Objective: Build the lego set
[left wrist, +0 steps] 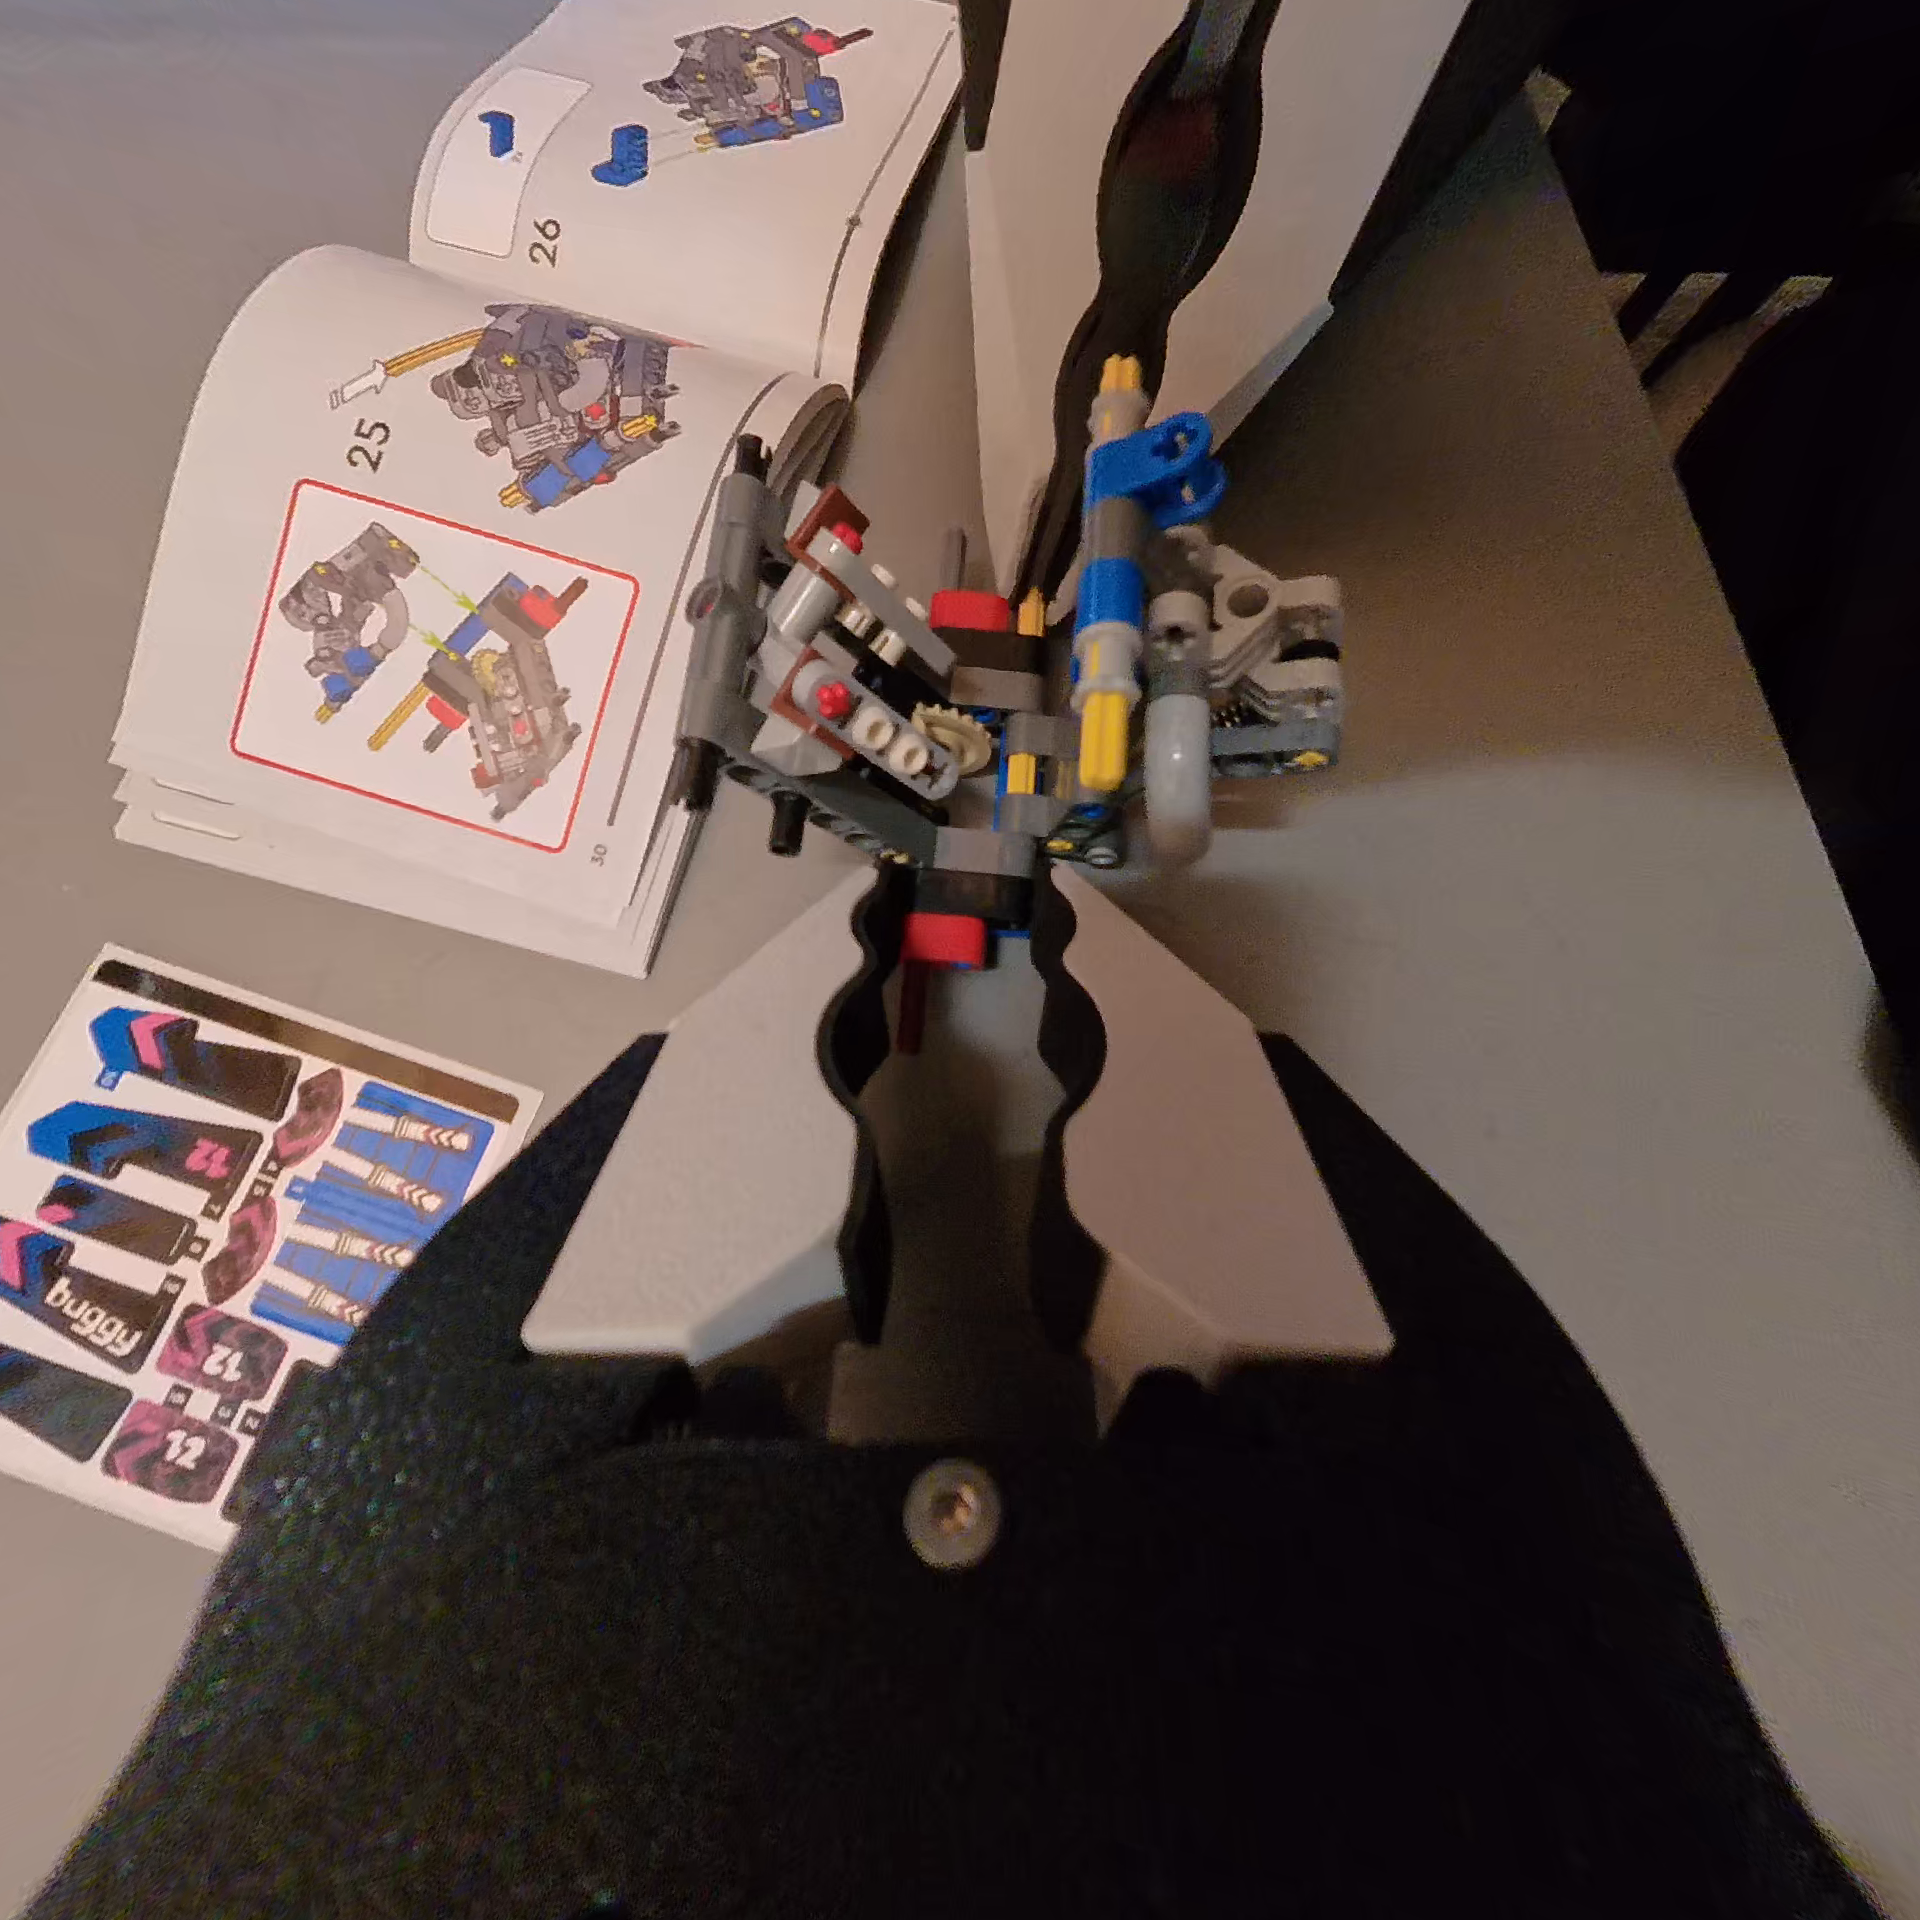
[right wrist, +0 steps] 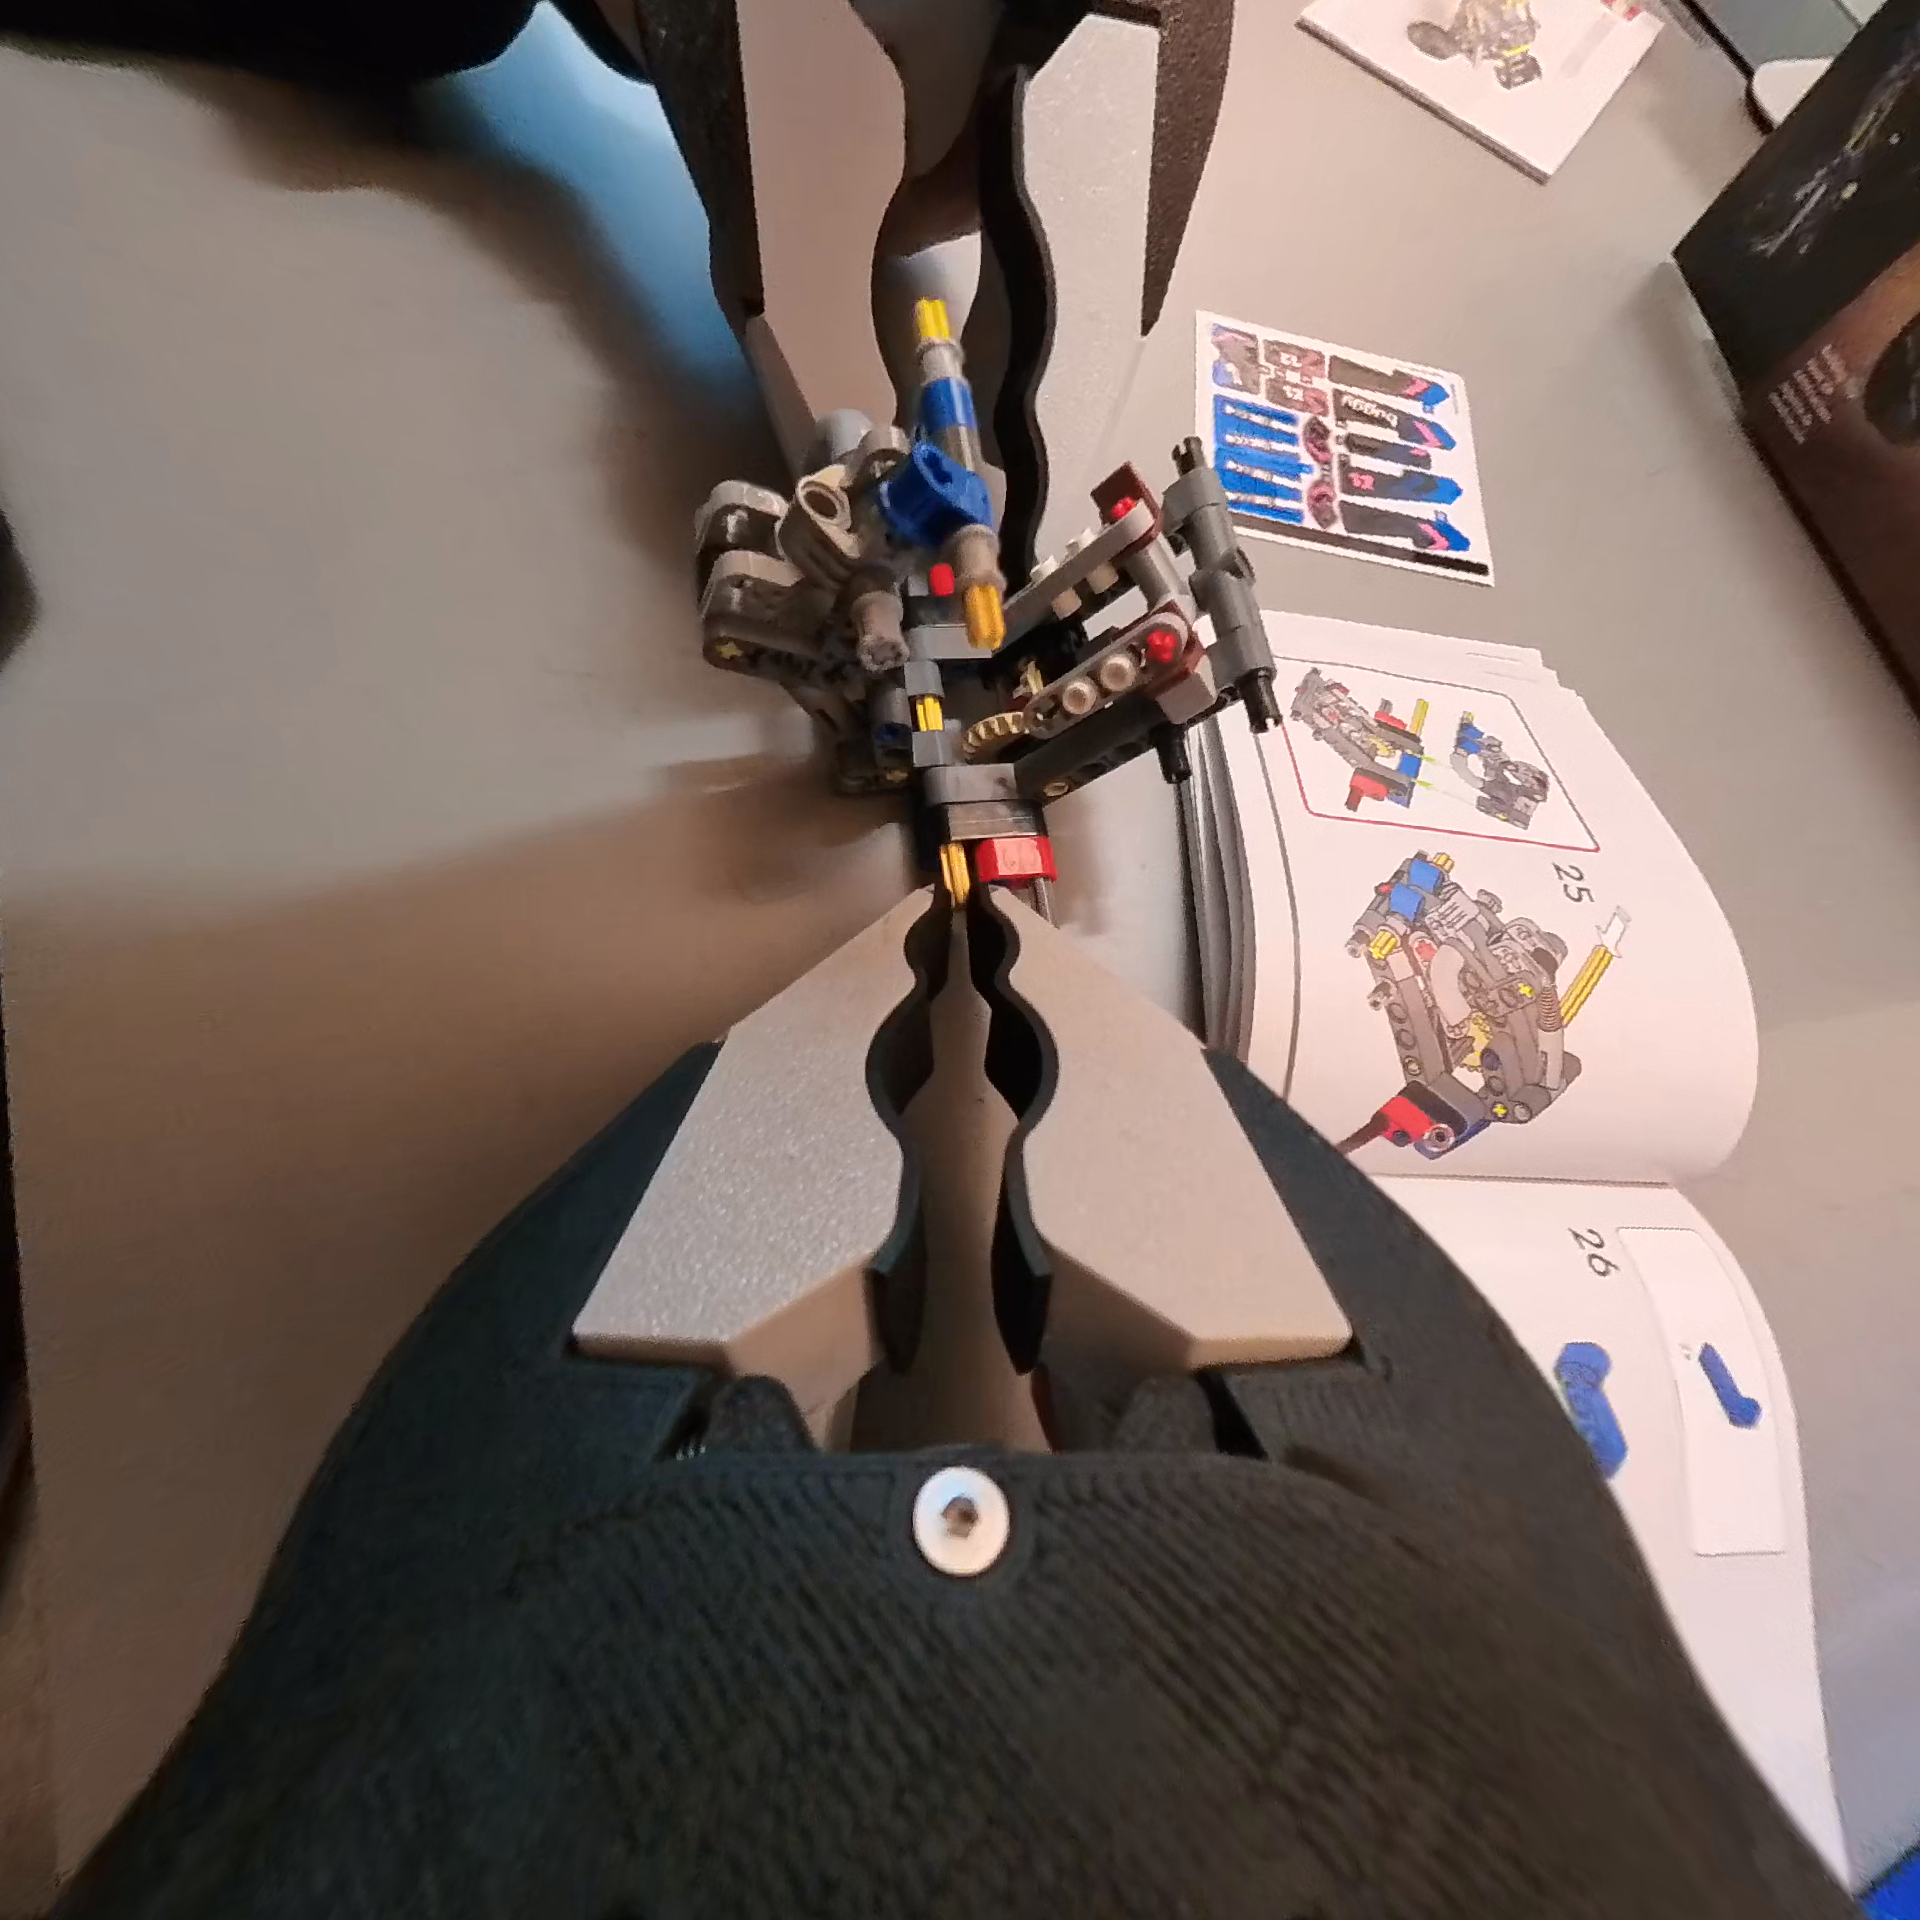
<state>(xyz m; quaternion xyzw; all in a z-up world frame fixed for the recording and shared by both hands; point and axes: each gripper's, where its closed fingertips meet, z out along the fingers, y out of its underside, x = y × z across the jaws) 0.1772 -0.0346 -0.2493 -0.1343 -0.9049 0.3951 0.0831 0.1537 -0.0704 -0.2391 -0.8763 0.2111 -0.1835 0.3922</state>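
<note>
A partly built lego model [left wrist: 977, 717] of grey, black, blue and yellow parts hangs between my two grippers over the grey table. My left gripper [left wrist: 958, 906] is shut on the model's near end, at a red bush [left wrist: 940, 935] and black block. My right gripper [right wrist: 961, 906] is shut on a short yellow axle [right wrist: 953, 868] that sticks out of the model [right wrist: 966, 665] beside a red bush [right wrist: 1013, 858]. In the left wrist view the right gripper's fingers [left wrist: 1138, 197] come in from the top. A blue connector [left wrist: 1164, 462] sits on a long yellow-tipped axle.
An open instruction booklet [left wrist: 416, 644] lies left of the model; it also shows in the right wrist view [right wrist: 1475, 935]. A sticker sheet [left wrist: 208, 1226] lies beside it [right wrist: 1340, 447]. A dark box [right wrist: 1829, 312] and a leaflet [right wrist: 1486, 73] are at the far right. The gap from one gripper's tips to the other's is roughly 5 cm.
</note>
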